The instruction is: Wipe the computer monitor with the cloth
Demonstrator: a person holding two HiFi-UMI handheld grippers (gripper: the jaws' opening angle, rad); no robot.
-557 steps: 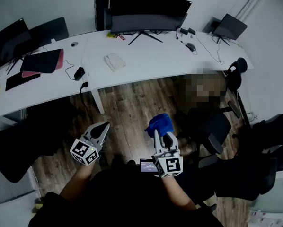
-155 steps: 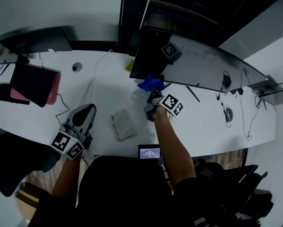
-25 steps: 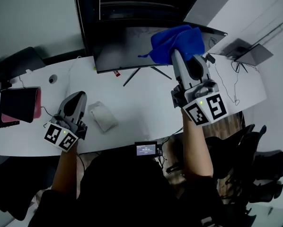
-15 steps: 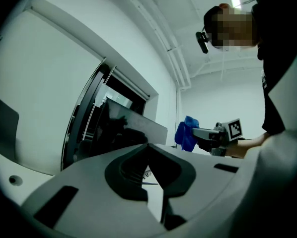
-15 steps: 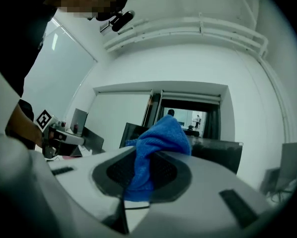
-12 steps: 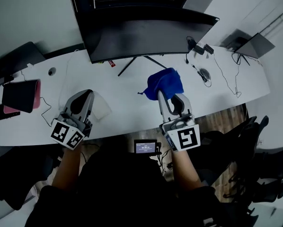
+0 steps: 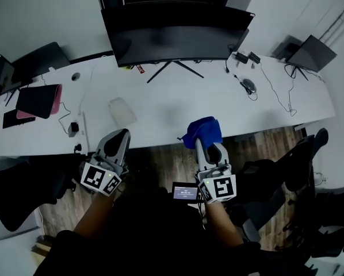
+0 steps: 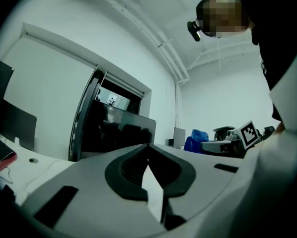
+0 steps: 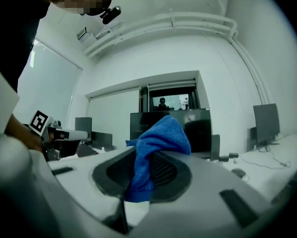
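The dark computer monitor (image 7: 172, 36) stands on its stand at the back of the white desk (image 7: 160, 117). My right gripper (image 7: 204, 145) is shut on a blue cloth (image 7: 202, 132), which bunches up above its jaws. It hangs at the desk's front edge, well short of the screen. In the right gripper view the blue cloth (image 9: 156, 148) sits pinched between the jaws, with the monitor (image 9: 188, 125) far behind. My left gripper (image 7: 120, 138) is shut and holds nothing, also at the front edge. In the left gripper view its jaws meet with nothing between them, and the monitor (image 8: 116, 133) shows beyond.
A pale folded cloth (image 7: 121, 110) lies on the desk left of centre. A closed laptop on a pink sleeve (image 7: 38, 100) and a small adapter (image 7: 73, 129) are at the left. A mouse (image 7: 249, 85), cables and an open laptop (image 7: 311, 52) are at the right. Black chairs (image 7: 298, 165) stand on the wooden floor.
A second ago the right gripper held the blue cloth up against the screen. It has come down and back to the desk's front edge. The left gripper drew back too.
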